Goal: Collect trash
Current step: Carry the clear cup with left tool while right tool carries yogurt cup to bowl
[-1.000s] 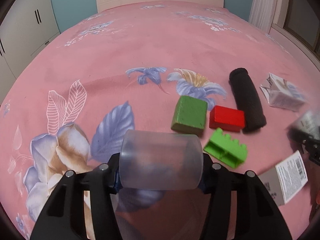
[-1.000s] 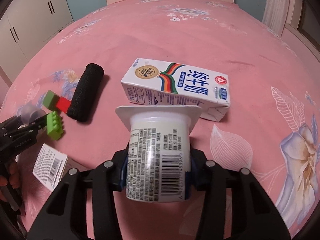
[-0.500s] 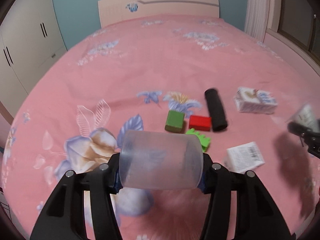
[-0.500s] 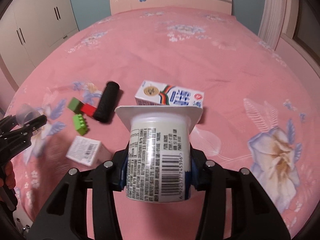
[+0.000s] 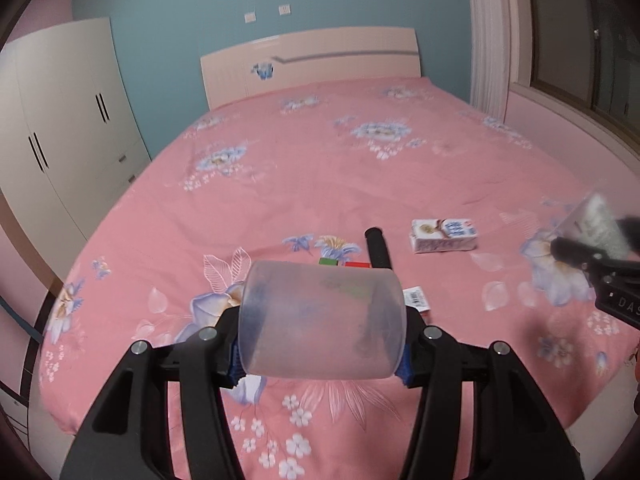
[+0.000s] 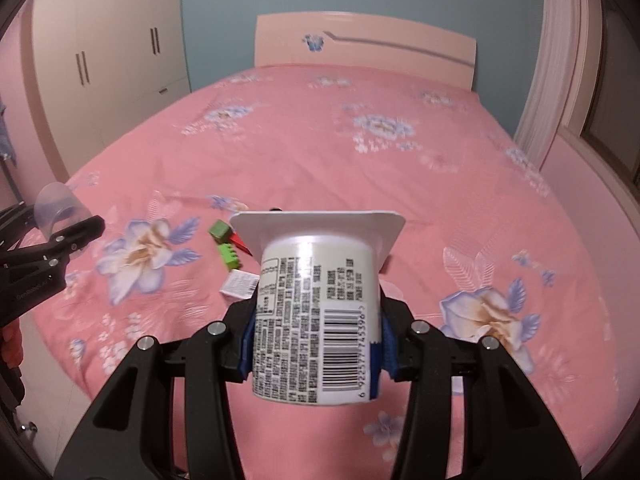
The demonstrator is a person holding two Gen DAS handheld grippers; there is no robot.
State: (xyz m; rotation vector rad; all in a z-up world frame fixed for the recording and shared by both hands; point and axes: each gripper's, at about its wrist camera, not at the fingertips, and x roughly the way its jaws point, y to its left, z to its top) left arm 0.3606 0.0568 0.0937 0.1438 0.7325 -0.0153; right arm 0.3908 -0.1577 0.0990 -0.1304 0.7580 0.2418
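My left gripper (image 5: 320, 354) is shut on a clear plastic cup (image 5: 322, 320), held well above the pink bed. My right gripper (image 6: 316, 344) is shut on a white yogurt cup (image 6: 318, 320) with a barcode, also held high. On the bed lie a milk carton (image 5: 444, 235), a small white box (image 5: 416, 298) partly hidden behind the clear cup, and the same box in the right wrist view (image 6: 239, 283). The right gripper with its yogurt cup shows at the right edge of the left wrist view (image 5: 600, 236); the left gripper with its cup shows in the right wrist view (image 6: 60, 220).
Toy blocks lie on the bed: a green cube (image 6: 219, 231), a green studded brick (image 6: 230, 258), a red block (image 5: 357, 265). A black foam roll (image 5: 377, 248) lies beside them. A wardrobe (image 5: 60, 140) stands left, a headboard (image 5: 312, 62) at the back.
Both grippers have pulled back and up from the bed with their cups; the items on the bed now look smaller and farther away.
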